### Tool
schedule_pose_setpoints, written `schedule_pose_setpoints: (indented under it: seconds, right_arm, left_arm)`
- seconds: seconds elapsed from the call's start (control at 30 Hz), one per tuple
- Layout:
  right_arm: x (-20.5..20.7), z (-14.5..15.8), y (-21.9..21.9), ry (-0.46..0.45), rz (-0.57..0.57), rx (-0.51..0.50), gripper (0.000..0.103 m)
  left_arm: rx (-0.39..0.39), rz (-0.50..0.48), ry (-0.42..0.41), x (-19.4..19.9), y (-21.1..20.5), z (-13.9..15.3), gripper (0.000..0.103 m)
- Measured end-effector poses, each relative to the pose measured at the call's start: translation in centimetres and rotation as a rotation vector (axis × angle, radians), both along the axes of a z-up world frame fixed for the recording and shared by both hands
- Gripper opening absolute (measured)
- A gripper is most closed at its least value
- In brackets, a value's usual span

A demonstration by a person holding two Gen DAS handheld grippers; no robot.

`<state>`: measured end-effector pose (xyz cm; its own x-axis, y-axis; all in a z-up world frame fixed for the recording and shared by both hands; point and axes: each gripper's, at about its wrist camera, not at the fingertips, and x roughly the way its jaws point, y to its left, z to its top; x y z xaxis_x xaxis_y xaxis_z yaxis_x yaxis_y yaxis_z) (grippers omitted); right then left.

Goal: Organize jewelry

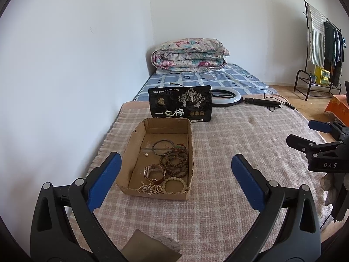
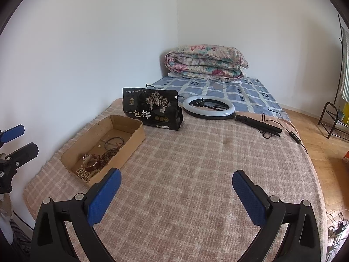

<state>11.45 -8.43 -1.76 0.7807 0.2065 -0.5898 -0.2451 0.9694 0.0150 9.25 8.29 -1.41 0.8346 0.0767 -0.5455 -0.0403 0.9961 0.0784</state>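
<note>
A shallow cardboard box (image 1: 168,123) sits on the plaid blanket; it also shows in the right wrist view (image 2: 130,128). In it lie brown bead bracelets (image 1: 175,162), a thin dark bangle (image 1: 163,147), a watch with a brown strap (image 1: 153,173), pale bead strands (image 1: 174,184) and a small pearl (image 1: 146,154). My left gripper (image 1: 175,180) is open and empty, hovering just in front of the box. My right gripper (image 2: 175,193) is open and empty over bare blanket, to the right of the box.
A black snack bag (image 1: 180,103) stands behind the box. A ring light (image 2: 208,107) with its stand and cable lies further back. A folded floral quilt (image 1: 189,55) rests at the bed's head. A clothes rack (image 1: 322,43) stands on the wooden floor at right.
</note>
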Motion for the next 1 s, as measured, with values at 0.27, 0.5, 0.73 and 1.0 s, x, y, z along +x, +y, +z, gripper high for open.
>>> schedule_pose_setpoints:
  seconds: [0.27, 0.5, 0.73, 1.0]
  right_arm:
    - [0.26, -0.25, 0.32, 0.009, -0.002, -0.001, 0.103]
    - [0.25, -0.37, 0.33, 0.012, -0.003, 0.002, 0.103]
    - [0.29, -0.61, 0.45, 0.022, -0.004, 0.005, 0.103]
    - [0.32, -0.58, 0.42, 0.022, -0.004, 0.006, 0.103]
  left_arm:
    - [-0.008, 0.008, 0.024, 0.33, 0.4, -0.58, 0.102]
    - [-0.005, 0.009, 0.029, 0.28, 0.29, -0.7, 0.102]
    - [-0.005, 0.01, 0.03, 0.28, 0.28, -0.67, 0.102]
    - [-0.004, 0.01, 0.03, 0.3, 0.34, -0.71, 0.102]
